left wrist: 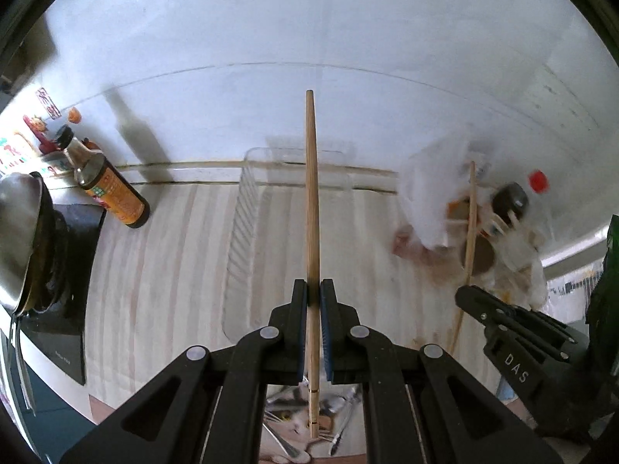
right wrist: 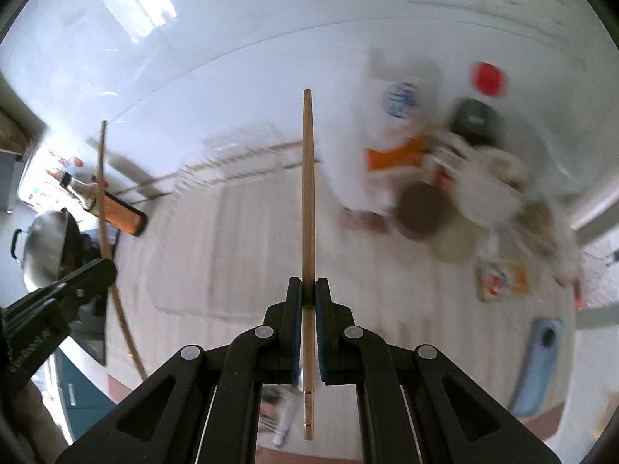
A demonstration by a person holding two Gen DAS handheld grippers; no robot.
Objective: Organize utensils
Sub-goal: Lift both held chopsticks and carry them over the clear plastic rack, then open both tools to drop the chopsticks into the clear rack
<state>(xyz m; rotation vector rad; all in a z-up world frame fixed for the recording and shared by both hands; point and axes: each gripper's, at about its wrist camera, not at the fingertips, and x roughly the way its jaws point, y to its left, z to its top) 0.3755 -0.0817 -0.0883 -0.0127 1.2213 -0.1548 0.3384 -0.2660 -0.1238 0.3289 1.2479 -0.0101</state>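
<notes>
My left gripper (left wrist: 313,290) is shut on a wooden chopstick (left wrist: 312,201) that points up and away from it, above a clear plastic organizer tray (left wrist: 247,232) on the counter. My right gripper (right wrist: 308,288) is shut on a second wooden chopstick (right wrist: 308,193), also held above the counter. The right gripper (left wrist: 470,295) and its chopstick (left wrist: 469,239) show at the right of the left wrist view. The left gripper (right wrist: 102,268) and its chopstick (right wrist: 103,208) show at the left of the right wrist view. Several metal utensils (left wrist: 340,421) lie below the left gripper.
A dark sauce bottle with an orange label (left wrist: 112,189) stands at the back left beside a steel wok (left wrist: 23,228) on a black stove (left wrist: 73,270). A blurred cluster of bottles, jars and packets (right wrist: 445,162) stands at the back right. A blue object (right wrist: 539,363) lies at the right.
</notes>
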